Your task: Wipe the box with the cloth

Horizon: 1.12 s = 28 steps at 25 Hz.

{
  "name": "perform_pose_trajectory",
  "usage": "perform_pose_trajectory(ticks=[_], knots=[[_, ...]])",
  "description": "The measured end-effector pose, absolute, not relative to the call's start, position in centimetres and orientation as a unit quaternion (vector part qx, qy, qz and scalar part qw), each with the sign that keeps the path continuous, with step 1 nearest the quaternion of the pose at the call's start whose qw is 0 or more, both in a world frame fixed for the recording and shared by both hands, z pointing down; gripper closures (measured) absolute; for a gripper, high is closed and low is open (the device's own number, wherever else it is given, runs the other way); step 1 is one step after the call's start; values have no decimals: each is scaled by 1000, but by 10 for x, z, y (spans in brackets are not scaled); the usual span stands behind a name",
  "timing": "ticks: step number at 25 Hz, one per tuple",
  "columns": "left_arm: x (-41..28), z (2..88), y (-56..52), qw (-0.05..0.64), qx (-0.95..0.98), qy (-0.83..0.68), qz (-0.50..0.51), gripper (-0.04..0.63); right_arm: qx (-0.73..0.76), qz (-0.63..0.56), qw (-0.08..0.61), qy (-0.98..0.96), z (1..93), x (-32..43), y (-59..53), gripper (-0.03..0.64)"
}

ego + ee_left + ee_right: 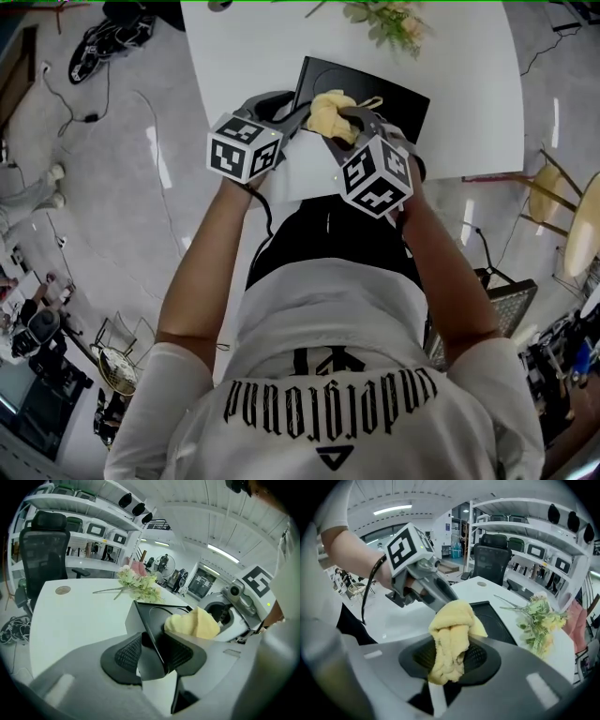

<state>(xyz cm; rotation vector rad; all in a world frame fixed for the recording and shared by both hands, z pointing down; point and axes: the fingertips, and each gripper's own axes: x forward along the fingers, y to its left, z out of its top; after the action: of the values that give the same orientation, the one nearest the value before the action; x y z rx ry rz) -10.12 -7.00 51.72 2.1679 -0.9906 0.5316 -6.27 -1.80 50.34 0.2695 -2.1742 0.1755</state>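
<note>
A flat black box [380,98] lies on the white table [234,56], near its front edge. My left gripper [292,117] is shut on the box's near left corner; in the left gripper view the box's edge [152,620] runs between the ribbed pads [127,654]. My right gripper [349,129] is shut on a bunched yellow cloth [330,114]. The cloth rests on the box top right beside the left gripper. In the right gripper view the cloth [451,641] hangs between the pads and covers part of the box [493,617]. The cloth [193,623] hides the right gripper's fingertips.
A bunch of artificial flowers [389,21] lies on the far side of the table, behind the box. A black office chair [42,550] stands beyond the table, with shelves behind it. A wooden stool [555,187] stands to the right of the table.
</note>
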Motion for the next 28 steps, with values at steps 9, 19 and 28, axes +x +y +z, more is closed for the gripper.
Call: perform_pose_trajectory(ticks=[9, 19, 28], knots=[[-104, 519, -68, 334, 840, -374, 209, 436, 166, 158, 482, -846, 535, 6, 61, 500], [-102, 520, -65, 326, 846, -367, 210, 434, 267, 241, 479, -801, 563, 79, 60, 500], [-98, 517, -69, 324, 844, -371, 210, 434, 242, 238, 453, -825, 541, -1, 48, 500]])
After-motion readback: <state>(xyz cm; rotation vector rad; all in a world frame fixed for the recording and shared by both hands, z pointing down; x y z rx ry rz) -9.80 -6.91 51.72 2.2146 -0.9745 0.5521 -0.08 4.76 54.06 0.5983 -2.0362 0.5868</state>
